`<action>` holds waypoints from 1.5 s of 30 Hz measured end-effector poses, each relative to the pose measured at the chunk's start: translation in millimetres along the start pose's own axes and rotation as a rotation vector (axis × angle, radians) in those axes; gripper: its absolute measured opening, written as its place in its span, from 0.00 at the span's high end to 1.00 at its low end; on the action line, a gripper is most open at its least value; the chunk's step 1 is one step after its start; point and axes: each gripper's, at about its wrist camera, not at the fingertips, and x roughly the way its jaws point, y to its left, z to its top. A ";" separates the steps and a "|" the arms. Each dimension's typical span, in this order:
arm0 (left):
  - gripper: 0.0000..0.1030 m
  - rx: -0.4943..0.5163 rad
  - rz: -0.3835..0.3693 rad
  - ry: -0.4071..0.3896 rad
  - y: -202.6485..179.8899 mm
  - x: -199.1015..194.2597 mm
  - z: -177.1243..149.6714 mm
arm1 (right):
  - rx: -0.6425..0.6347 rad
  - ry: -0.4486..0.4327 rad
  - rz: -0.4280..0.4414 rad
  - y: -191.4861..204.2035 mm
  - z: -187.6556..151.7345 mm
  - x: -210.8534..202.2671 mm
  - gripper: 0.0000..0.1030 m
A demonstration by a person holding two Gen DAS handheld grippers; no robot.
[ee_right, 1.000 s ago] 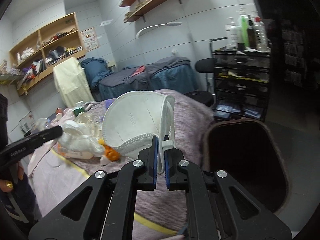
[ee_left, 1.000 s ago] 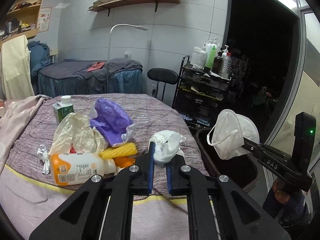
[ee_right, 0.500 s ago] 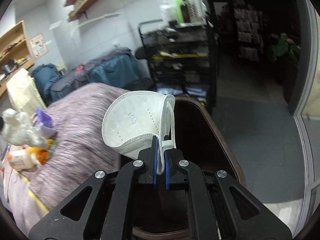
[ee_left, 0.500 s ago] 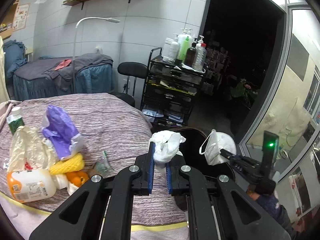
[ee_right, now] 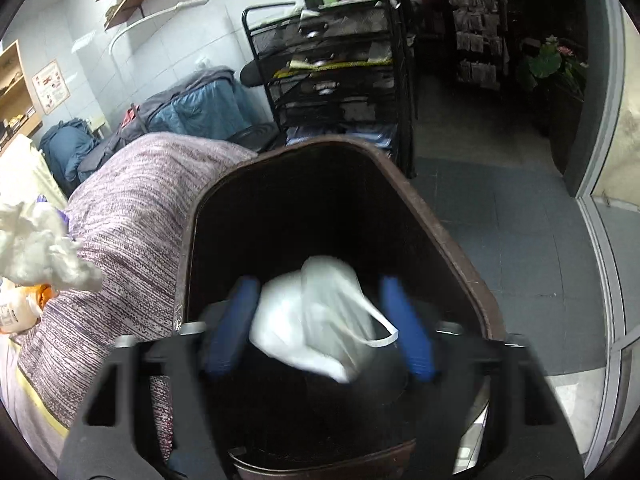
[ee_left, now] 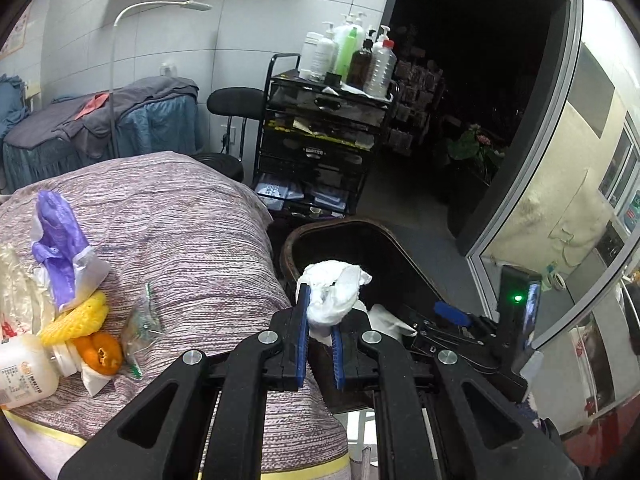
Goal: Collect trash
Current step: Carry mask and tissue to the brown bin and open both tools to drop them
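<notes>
My left gripper (ee_left: 320, 308) is shut on a crumpled white tissue (ee_left: 334, 292) and holds it over the near rim of a dark brown trash bin (ee_left: 304, 236). In the right wrist view, my right gripper (ee_right: 318, 282) hangs over the mouth of the bin (ee_right: 440, 236) with its jaws opening. A white face mask (ee_right: 316, 316) sits loose between the blue pads (ee_right: 236, 320), blurred, and they do not press on it. The left wrist view shows the mask (ee_left: 386, 320) just beside my right gripper's blue pad (ee_left: 452, 314). The tissue (ee_right: 44, 248) shows at the left edge of the right wrist view.
More trash lies on the striped bed cover (ee_left: 180, 220): a purple bag (ee_left: 60, 240), yellow foam netting (ee_left: 76, 316), orange peel (ee_left: 100, 354), a clear wrapper (ee_left: 142, 324) and a white bottle (ee_left: 24, 372). A black cart (ee_left: 320, 140) with bottles stands behind the bin. A glass door (ee_left: 560, 200) is at the right.
Both grippers swung from the bed toward the bin. The right gripper went down over the bin's mouth and its jaws parted, freeing the mask. The left still grips the tissue.
</notes>
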 end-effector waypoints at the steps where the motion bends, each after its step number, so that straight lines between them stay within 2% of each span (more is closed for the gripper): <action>1: 0.90 0.004 -0.002 0.008 -2.1 3.9 0.4 | 0.000 -0.003 0.001 0.6 -0.8 -2.1 0.30; 6: 0.90 0.018 -0.011 0.032 -8.8 18.1 3.8 | 0.037 -0.045 -0.014 -8.8 1.5 -22.5 0.30; 12: 0.90 0.041 -0.038 0.060 -23.6 35.5 11.7 | 0.088 -0.129 -0.053 -24.1 8.0 -54.3 0.24; 19: 0.90 0.075 -0.054 0.122 -43.0 65.1 14.8 | 0.130 -0.202 -0.079 -39.8 16.7 -79.5 0.22; 30: 0.90 0.117 -0.029 0.207 -56.5 105.3 8.8 | 0.164 -0.224 -0.099 -53.3 17.3 -94.8 0.22; 32: 0.85 0.129 -0.016 0.217 -56.7 108.4 6.4 | 0.163 -0.223 -0.098 -53.2 16.9 -94.7 0.21; 33: 0.73 0.134 -0.006 0.218 -57.0 109.0 5.7 | 0.161 -0.223 -0.098 -53.0 16.9 -94.8 0.20; 34: 0.57 0.143 0.006 0.214 -57.3 108.4 4.9 | 0.159 -0.221 -0.098 -52.9 17.1 -94.4 0.19; 35: 0.50 0.153 0.021 0.201 -57.6 106.5 4.4 | 0.158 -0.220 -0.099 -52.2 16.6 -94.0 0.18; 36: 0.38 0.161 0.035 0.188 -57.5 104.8 4.2 | 0.157 -0.220 -0.099 -52.1 16.7 -94.0 0.17; 37: 0.32 0.170 0.053 0.173 -57.7 102.3 4.3 | 0.156 -0.220 -0.098 -51.3 16.7 -93.4 0.17; 45: 0.12 0.213 0.108 0.079 -61.2 76.1 9.6 | 0.147 -0.236 -0.086 -45.7 16.7 -94.9 0.13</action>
